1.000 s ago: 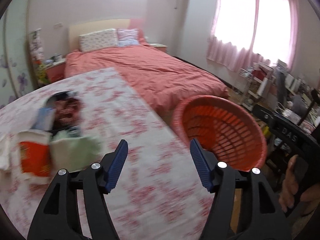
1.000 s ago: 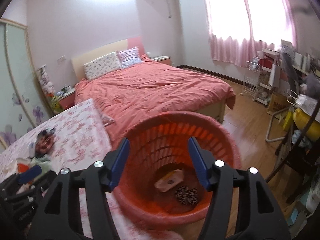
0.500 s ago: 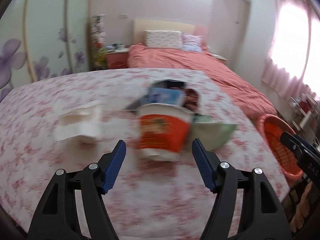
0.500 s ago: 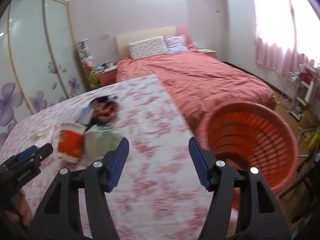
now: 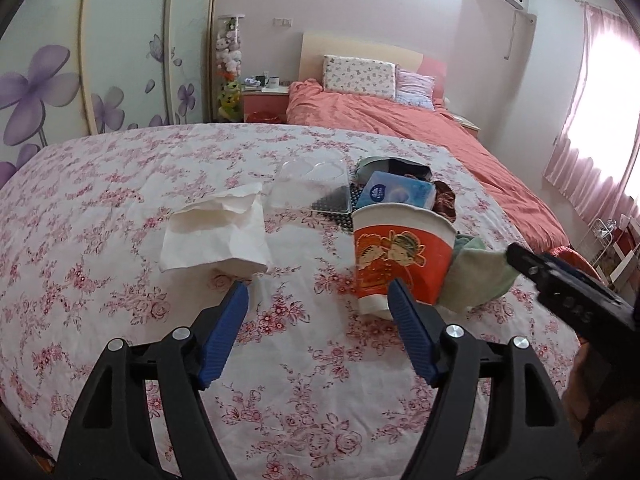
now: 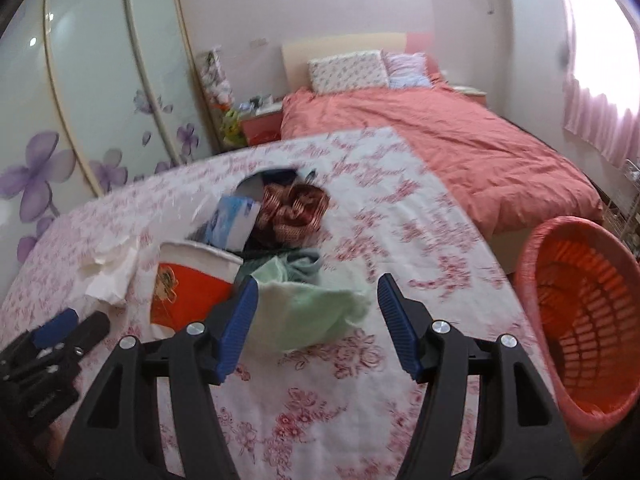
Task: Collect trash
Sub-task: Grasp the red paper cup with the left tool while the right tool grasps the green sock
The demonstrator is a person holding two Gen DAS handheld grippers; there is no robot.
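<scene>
While the red paper cup stands upright amid the litter on the floral tablecloth, crumpled tissue to its left, both tools hover empty. Left gripper wide open; right gripper wide open over green cloth. Advice: straddle the cup's waist, squeeze lightly. Orange basket waits beside the table.
</scene>
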